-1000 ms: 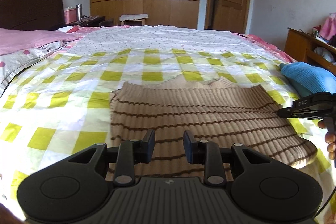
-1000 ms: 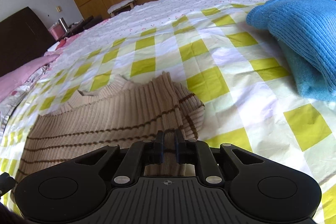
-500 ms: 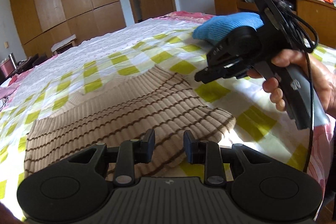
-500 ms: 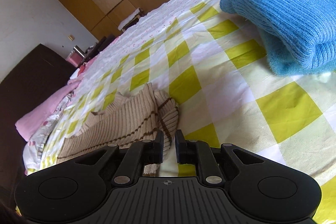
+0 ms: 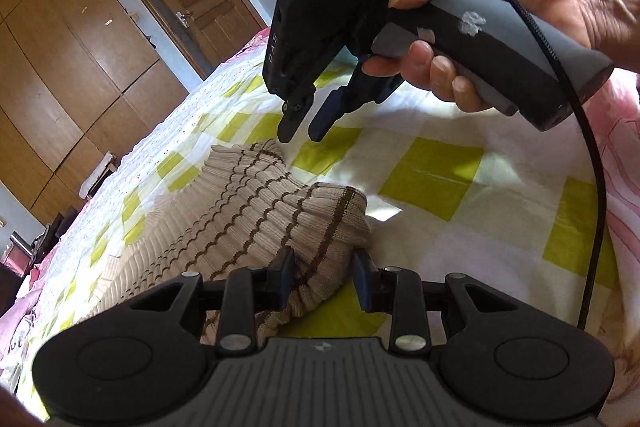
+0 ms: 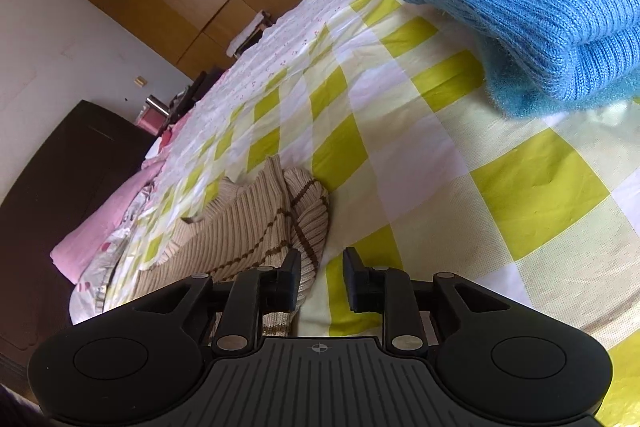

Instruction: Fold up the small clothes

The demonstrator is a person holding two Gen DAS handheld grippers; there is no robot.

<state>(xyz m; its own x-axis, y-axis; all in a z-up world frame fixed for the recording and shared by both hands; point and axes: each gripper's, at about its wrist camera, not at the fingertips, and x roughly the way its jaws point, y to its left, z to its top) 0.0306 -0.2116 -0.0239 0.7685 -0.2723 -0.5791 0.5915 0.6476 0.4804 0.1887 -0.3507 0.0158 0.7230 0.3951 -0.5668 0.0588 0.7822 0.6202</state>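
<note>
Left claw [image 5: 323, 283] straddles, unclamped, the striped beige sweater's [image 5: 248, 211] folded edge on the checked bedspread [image 5: 440, 167]; right claw [image 6: 322, 279], just opened, holds nothing. Soft, floppy knit: best pinched at its corners.

One readable marking in your view

You can read "045" in pale digits running up the black side of your right gripper [image 5: 303, 131], above its fingers; small round emblems on both housings stay illegible.
</note>
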